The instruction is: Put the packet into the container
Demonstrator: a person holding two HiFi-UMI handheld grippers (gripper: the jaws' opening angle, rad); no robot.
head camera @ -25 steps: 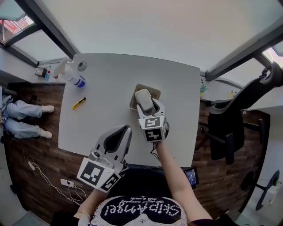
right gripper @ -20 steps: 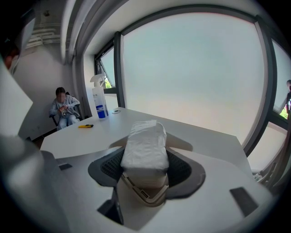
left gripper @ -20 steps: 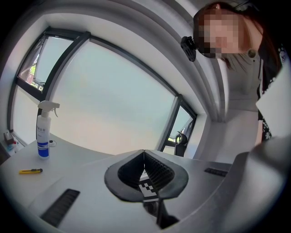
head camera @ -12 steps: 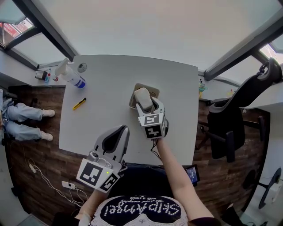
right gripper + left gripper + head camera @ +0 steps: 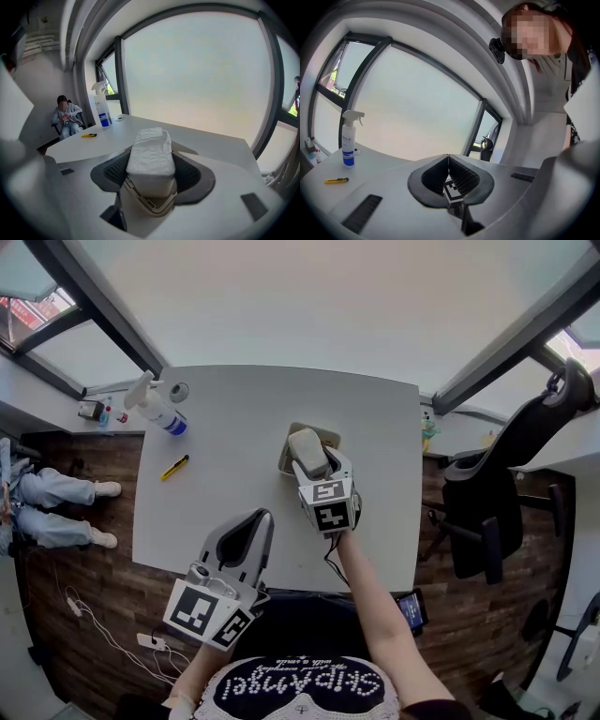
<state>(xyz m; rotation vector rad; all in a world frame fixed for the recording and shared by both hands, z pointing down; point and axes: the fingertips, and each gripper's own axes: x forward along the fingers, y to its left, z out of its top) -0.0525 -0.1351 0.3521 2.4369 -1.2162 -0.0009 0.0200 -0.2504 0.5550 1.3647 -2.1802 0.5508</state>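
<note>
Left tongs (image 5: pixel 448 160) are pressed together on nothing and held low at the near edge of the white surface (image 5: pixel 234 465), evidently idle to leave the work clear. Right tongs (image 5: pixel 151 149) clamp the packet (image 5: pixel 149 164), a soft, crinkled white block, by its long sides directly over the shallow beige container (image 5: pixel 154 207), its lower end apparently inside the rounded rim, presumably for release. Beyond are a plastic spray bottle (image 5: pixel 159 412) and a yellow cutter (image 5: pixel 174 467).
</note>
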